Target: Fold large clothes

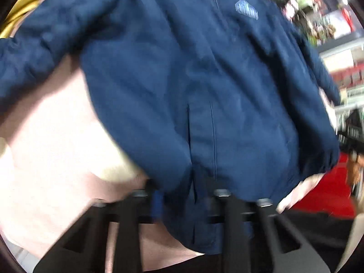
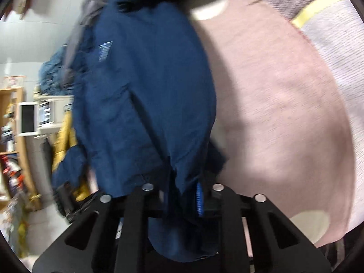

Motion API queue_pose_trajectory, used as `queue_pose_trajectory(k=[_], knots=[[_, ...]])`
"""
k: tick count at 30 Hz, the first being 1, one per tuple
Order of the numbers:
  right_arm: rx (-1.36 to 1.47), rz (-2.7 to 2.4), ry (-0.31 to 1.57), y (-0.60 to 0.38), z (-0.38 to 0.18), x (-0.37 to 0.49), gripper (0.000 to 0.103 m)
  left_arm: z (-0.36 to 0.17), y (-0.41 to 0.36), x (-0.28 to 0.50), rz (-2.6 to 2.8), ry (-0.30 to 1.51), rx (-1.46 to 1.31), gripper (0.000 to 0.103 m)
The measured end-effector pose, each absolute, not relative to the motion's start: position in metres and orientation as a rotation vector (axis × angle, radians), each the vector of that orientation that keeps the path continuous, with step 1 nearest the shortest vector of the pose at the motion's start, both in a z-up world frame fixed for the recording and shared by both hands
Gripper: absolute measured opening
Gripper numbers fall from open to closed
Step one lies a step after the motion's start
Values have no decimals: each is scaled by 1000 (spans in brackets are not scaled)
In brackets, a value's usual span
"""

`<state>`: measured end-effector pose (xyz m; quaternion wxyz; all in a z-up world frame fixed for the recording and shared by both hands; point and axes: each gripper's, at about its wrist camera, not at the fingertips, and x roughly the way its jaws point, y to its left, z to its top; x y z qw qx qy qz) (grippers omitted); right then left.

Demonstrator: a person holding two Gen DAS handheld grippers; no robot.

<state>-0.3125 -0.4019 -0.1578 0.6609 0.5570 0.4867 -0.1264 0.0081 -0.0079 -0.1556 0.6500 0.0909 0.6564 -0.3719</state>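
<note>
One navy jacket [image 1: 182, 79] — two grippers [image 1: 182, 204]; one pink blanket [image 2: 284, 113]

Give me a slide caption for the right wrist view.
Right hand-held gripper shut on the hem of a navy jacket lying on a pink blanket.

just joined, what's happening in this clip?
A person is working a navy blue jacket with a handheld gripper in each hand. It lies front up, zipped, on a pink cover. The left gripper is shut on the jacket's bottom hem near the zipper. The right gripper is shut on another bunched part of the jacket's edge. No fold is visible yet; both views are motion-blurred. A yellow garment lies beyond the jacket.
</note>
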Motion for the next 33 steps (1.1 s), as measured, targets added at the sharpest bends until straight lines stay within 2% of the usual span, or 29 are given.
queue_pose_trajectory(k=[3, 7, 11, 16, 18, 20, 22, 24, 25, 26, 27, 29, 33], knots=[[1339, -200, 1029, -392, -137, -313, 10, -120, -4, 35, -873, 1439, 77, 12], [1468, -30, 902, -374, -103, -318, 9, -62, 2, 55, -897, 1302, 107, 11], [1441, -1, 909, -364, -83, -335, 9, -36, 30, 74, -874, 1250, 108, 11], [1090, -394, 1237, -368, -112, -351, 12, -80, 66, 77, -813, 1426, 240, 16], [1075, -515, 1288, -370, -127, -351, 23, -120, 82, 60, -715, 1520, 373, 18], [1191, -579, 1273, -373, -140, -354, 35, -149, 95, 45, -636, 1602, 408, 18], [1225, -625, 1240, -375, -139, -355, 36, -152, 109, 40, -593, 1612, 370, 20], [1148, -638, 1225, -374, -128, -344, 37, -137, 119, 44, -547, 1567, 301, 42], [1081, -640, 1230, -371, -119, -337, 38, -126, 125, 47, -520, 1526, 282, 60], [1010, -636, 1233, -367, -110, -325, 42, -111, 124, 52, -510, 1460, 262, 69], [923, -616, 1232, -365, -100, -313, 51, -99, 121, 57, -522, 1410, 247, 75], [756, -532, 1238, -356, -88, -278, 61, -83, 108, 68, -555, 1358, 227, 83], [484, -367, 1324, -324, -86, -230, 62, -76, 54, 66, -633, 1313, 263, 86]])
